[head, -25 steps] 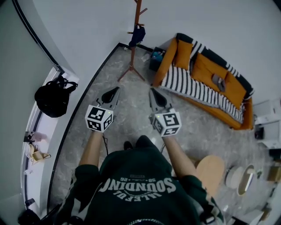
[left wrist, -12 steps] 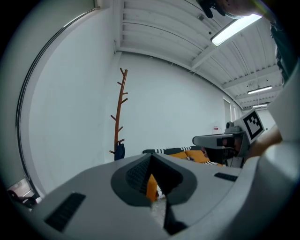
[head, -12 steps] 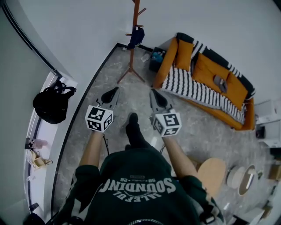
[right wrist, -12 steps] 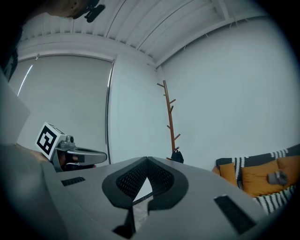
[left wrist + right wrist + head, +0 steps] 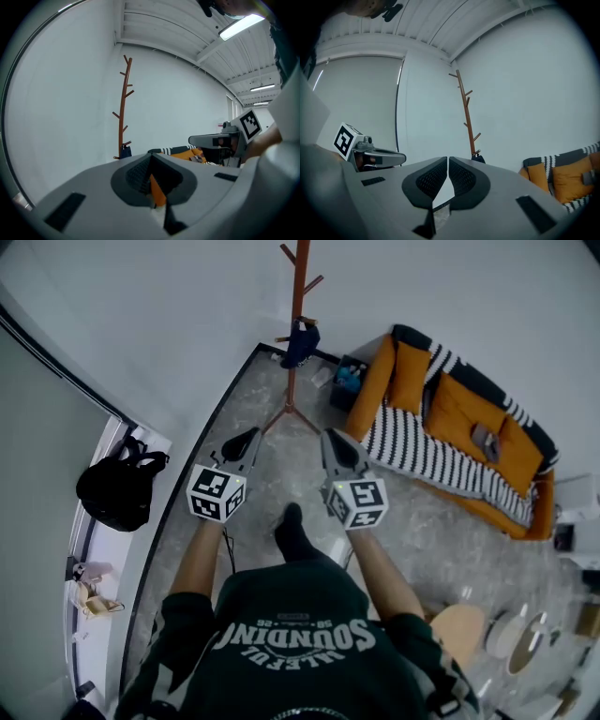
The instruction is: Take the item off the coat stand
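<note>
A brown wooden coat stand [image 5: 297,343] rises in the room's corner, with a dark blue item [image 5: 301,341] hanging from a low peg. Both grippers are held in front of me, well short of the stand. My left gripper [image 5: 247,438] and right gripper [image 5: 329,437] are each shut with nothing between the jaws. In the left gripper view the coat stand [image 5: 123,110] is ahead at the left and the dark item [image 5: 124,151] peeks just over the left gripper [image 5: 151,164]. In the right gripper view the coat stand [image 5: 466,112] and dark item [image 5: 478,159] show beyond the right gripper [image 5: 448,169].
An orange sofa [image 5: 469,418] with a striped blanket [image 5: 412,451] stands right of the stand, and a small dark box [image 5: 349,381] sits between them. A black backpack [image 5: 117,491] rests on the window ledge at left. A round wooden table [image 5: 457,626] is at lower right. My foot [image 5: 290,531] is on the grey floor.
The stand and sofa have shifted lower in the head view as I step towards the corner, one foot now forward. Both grippers stay shut and level.
</note>
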